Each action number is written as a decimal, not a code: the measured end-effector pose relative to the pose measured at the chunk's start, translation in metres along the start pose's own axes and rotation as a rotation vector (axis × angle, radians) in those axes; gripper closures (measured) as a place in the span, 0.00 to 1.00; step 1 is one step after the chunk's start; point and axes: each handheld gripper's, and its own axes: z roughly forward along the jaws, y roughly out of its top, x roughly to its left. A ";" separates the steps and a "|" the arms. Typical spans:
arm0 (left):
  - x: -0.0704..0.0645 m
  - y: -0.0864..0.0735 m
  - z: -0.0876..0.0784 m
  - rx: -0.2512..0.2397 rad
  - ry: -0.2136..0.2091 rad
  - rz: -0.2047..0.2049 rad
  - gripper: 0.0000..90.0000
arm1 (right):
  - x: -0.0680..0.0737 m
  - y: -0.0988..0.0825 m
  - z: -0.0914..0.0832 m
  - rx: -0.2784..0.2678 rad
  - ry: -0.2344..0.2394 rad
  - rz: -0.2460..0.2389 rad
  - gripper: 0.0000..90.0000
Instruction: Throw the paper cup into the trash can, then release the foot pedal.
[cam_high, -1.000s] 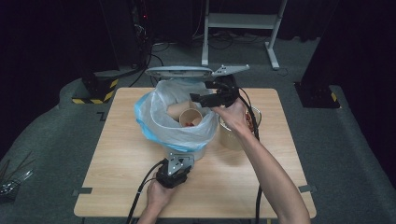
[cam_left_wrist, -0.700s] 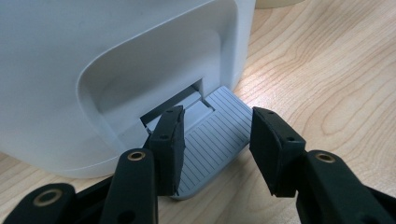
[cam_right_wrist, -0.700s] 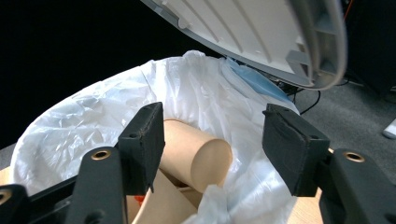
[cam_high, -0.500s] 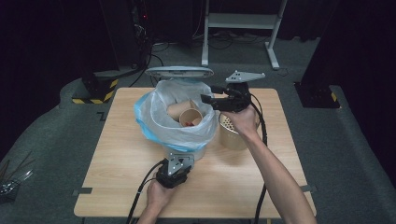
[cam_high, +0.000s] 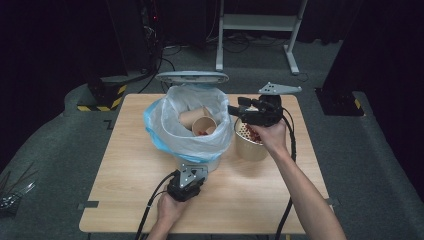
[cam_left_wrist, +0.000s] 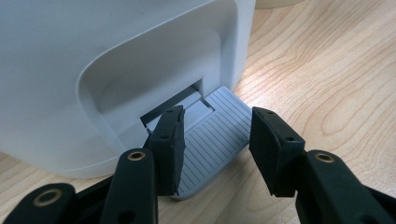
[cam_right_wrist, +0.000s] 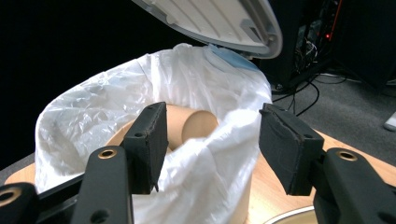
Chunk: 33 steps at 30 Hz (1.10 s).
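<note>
The step in hand looks like binning paper cups while the lid is propped open. Nearest, the left tongs (cam_high: 193, 171) sit low on the worktop (cam_high: 125, 170), spread and pinching nothing, one jaw resting on top of the grey pedal (cam_left_wrist: 219, 140) at the foot of the white bin (cam_left_wrist: 93, 46). To do this well, that pressure should be steady and straight down, so the lid (cam_high: 191, 77) does not drop while the other hand works.

Beyond, two paper cups (cam_high: 204, 124) lie inside the bag (cam_high: 170, 132) that lines the bin. The right tongs (cam_high: 232, 111) hover just beside the bag's rim, over a perforated pot (cam_high: 248, 145) standing next to the bin; their jaws have just been closing, with nothing between them, and stand apart. They should clear the bag before reaching for anything else, so as not to snag it.

The left gripper view gives the jaw's contact with the pedal, which the high view hides under the hand. The high view alone gives the red bits in one cup and the pot.
</note>
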 end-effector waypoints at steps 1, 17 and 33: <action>0.000 0.000 0.000 0.000 0.000 0.000 0.62 | -0.001 -0.001 -0.002 0.000 -0.002 0.003 0.48; 0.000 0.000 0.000 0.001 0.001 0.003 0.62 | -0.012 -0.019 -0.027 -0.020 -0.040 0.020 0.48; -0.001 0.000 0.000 0.001 0.004 0.004 0.62 | -0.010 -0.029 -0.059 -0.056 -0.081 -0.002 0.48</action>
